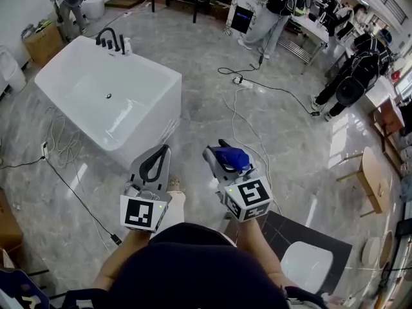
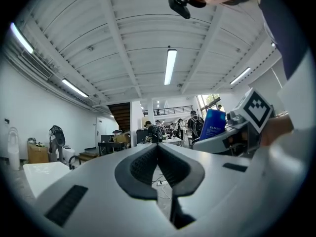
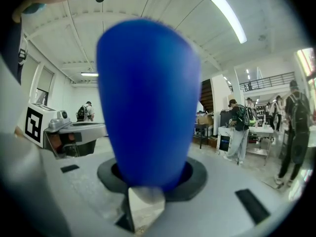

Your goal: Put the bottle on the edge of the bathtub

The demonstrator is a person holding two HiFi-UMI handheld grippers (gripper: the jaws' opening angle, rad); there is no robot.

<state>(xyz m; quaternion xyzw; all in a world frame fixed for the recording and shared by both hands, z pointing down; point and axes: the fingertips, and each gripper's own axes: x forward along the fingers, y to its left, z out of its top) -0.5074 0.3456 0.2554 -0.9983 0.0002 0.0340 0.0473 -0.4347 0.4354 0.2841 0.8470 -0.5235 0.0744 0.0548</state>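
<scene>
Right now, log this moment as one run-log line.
right gripper: shut on bottle | left gripper: shut, empty | bathtub: ahead-left, apart from both grippers | placement on edge: not yet done

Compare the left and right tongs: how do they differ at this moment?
The left tongs are shut with nothing between them. The right tongs are shut on a blue bottle. In the head view the left tongs are nearer the bathtub than the right tongs. Both are short of the bathtub and touch no part of it.
</scene>
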